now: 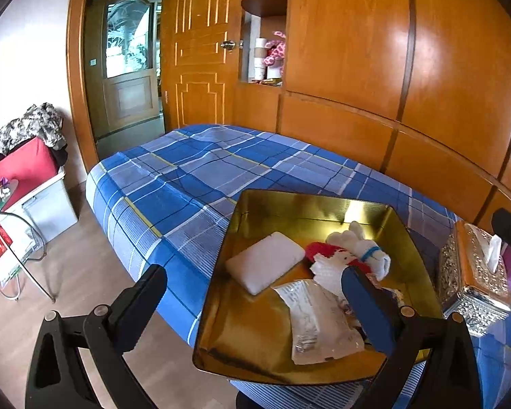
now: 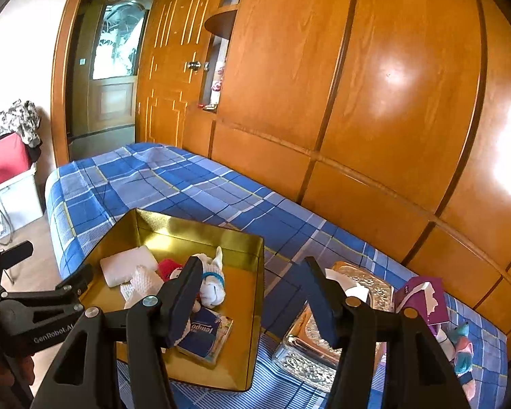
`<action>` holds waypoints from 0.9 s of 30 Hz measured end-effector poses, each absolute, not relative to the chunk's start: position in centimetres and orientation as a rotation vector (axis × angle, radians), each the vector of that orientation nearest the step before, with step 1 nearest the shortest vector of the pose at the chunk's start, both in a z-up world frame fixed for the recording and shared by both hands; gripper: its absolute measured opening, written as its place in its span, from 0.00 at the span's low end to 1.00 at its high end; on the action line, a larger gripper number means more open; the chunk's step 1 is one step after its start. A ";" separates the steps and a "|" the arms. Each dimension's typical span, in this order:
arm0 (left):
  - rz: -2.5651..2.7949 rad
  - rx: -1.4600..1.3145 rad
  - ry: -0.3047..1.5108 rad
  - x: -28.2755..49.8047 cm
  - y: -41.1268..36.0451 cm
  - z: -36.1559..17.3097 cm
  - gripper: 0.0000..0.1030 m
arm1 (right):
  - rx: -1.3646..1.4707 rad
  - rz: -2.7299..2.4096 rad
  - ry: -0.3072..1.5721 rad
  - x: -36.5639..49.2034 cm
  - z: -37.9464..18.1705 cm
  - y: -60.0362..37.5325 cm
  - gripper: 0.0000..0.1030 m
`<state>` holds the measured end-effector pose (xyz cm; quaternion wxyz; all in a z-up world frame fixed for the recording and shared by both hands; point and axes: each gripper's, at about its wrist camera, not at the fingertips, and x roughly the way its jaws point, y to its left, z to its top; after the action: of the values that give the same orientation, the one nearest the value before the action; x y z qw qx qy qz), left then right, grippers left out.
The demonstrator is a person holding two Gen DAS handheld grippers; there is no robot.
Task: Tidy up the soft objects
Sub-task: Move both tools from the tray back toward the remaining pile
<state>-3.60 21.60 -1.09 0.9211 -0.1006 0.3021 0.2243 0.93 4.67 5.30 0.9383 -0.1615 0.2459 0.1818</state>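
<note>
A gold tin box (image 1: 323,204) stands on the blue plaid bed. In it lie a white pad (image 1: 265,262), a red-and-white soft piece (image 1: 323,250), a white plush with a blue band (image 1: 361,245), white foam netting (image 1: 327,272) and a plastic packet (image 1: 316,323). My left gripper (image 1: 252,271) is open across the box's left wall, one finger inside and one outside. In the right wrist view the box (image 2: 245,238) also holds a blue tissue pack (image 2: 204,337). My right gripper (image 2: 252,260) hovers open above the box's right wall, with nothing between its fingers.
An ornate silver tissue box (image 2: 310,351), a purple tissue pack (image 2: 422,300) and a colourful plush toy (image 2: 463,347) lie on the bed right of the tin. Wooden wardrobe panels (image 2: 391,102) back the bed. A glass side table (image 1: 13,238) and a storage bin (image 1: 47,204) stand on the floor at left.
</note>
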 end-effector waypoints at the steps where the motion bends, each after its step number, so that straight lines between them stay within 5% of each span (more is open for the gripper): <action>1: 0.458 -0.201 0.619 -3.6 21.4 -1.0 1.00 | -0.327 0.370 0.499 0.9 5.4 4.5 0.58; 17: 0.297 -0.099 0.610 -3.4 16.0 0.6 1.00 | -0.269 0.306 0.490 0.9 5.9 -0.4 0.58; 27: -0.002 0.089 0.609 -3.0 6.8 1.5 1.00 | -0.191 0.041 0.539 2.8 4.5 -14.0 0.58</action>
<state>-2.98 6.79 1.53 0.9530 0.0439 0.2999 -0.0009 2.83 -14.02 4.47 0.9592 -0.0942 0.2659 0.0203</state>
